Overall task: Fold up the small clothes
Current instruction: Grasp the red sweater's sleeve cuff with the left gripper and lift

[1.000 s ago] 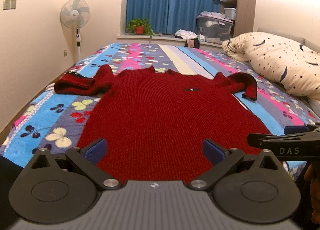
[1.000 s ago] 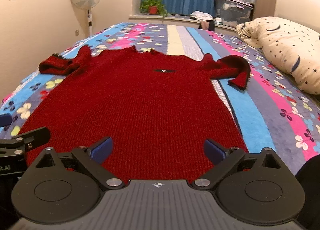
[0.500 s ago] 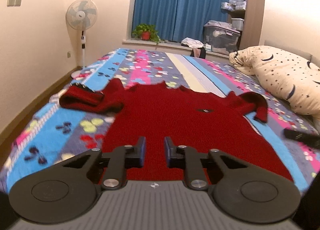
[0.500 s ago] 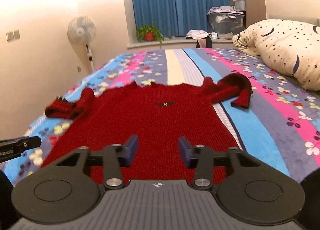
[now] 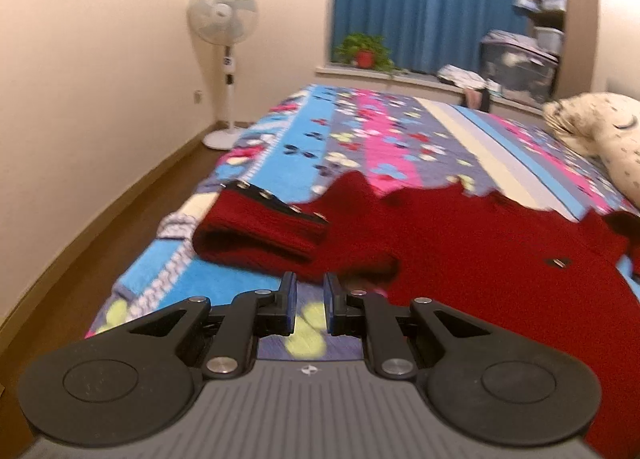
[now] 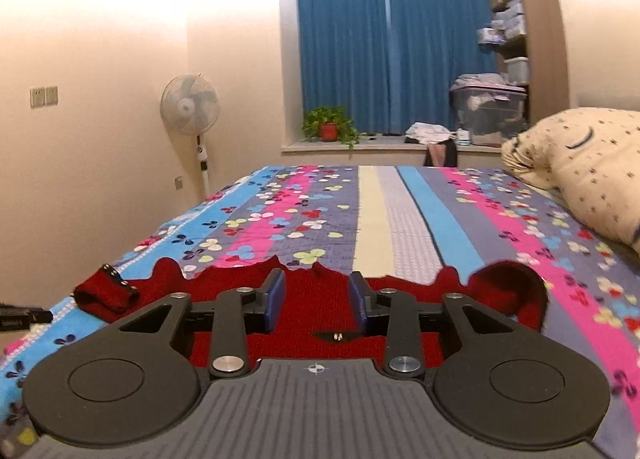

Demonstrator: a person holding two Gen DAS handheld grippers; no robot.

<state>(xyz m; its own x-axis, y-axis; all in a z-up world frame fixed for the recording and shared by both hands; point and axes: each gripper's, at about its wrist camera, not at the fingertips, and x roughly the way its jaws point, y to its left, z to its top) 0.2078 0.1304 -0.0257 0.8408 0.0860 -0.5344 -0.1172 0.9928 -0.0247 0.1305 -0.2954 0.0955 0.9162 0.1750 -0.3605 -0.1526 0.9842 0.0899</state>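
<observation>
Both tongs (image 5: 310, 301) (image 6: 316, 301) have just narrowed, empty, above the red sweater (image 5: 500, 259).

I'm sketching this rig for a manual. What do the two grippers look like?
Both match: the left gripper and right gripper have black linkage arms with silver pivot bolts, round black discs either side, a ribbed grey base with a small crosshair mark, and blue-padded jaws.

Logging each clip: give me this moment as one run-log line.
stage: approach, no fold yet | red sweater: flat on bed, sleeves bunched | left gripper: jaws narrowed, empty, near left sleeve | right gripper: jaws closing, empty
</observation>
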